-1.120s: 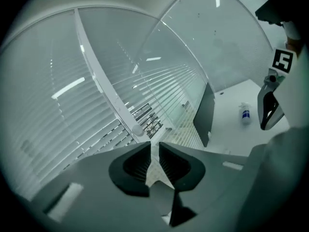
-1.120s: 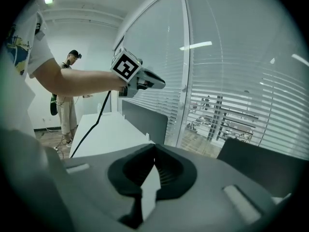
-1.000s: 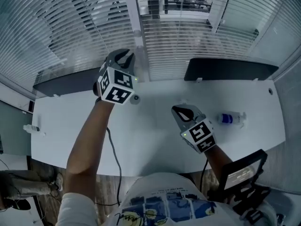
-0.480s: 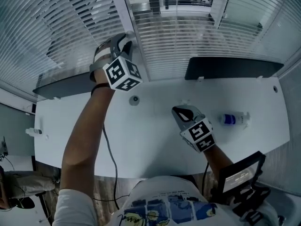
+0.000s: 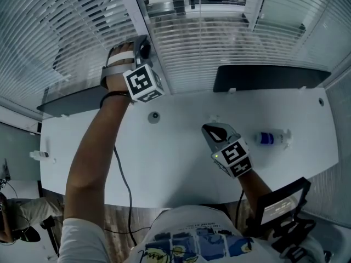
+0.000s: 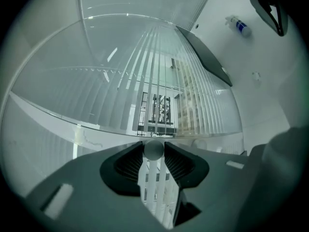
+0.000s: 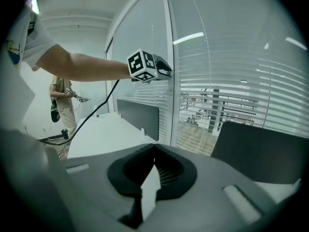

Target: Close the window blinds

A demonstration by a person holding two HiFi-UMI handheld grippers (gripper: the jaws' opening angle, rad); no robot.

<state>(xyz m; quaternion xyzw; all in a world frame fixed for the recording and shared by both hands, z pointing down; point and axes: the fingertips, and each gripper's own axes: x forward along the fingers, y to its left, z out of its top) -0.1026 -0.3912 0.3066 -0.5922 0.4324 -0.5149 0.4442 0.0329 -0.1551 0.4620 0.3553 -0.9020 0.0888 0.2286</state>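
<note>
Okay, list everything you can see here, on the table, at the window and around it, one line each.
window blinds: several sections, white, slats partly open, far side.
table: one, white, below the blinds.
panels: two, dark, upright along the table's far edge.
bottle: one, clear with a blue label, lying on the table's right.
grommet: one, grey, round, in the table top.
cable: one, black, hanging below the left arm.
screen device: one, dark, lower right.
other person: one, standing at the left.
round piece: one, grey, between the left tool's jaws.
left tool: grey, up at the blinds; jaws have just been opening, pads against the round piece.
right tool: grey, over the table, jaws together, empty.
</note>
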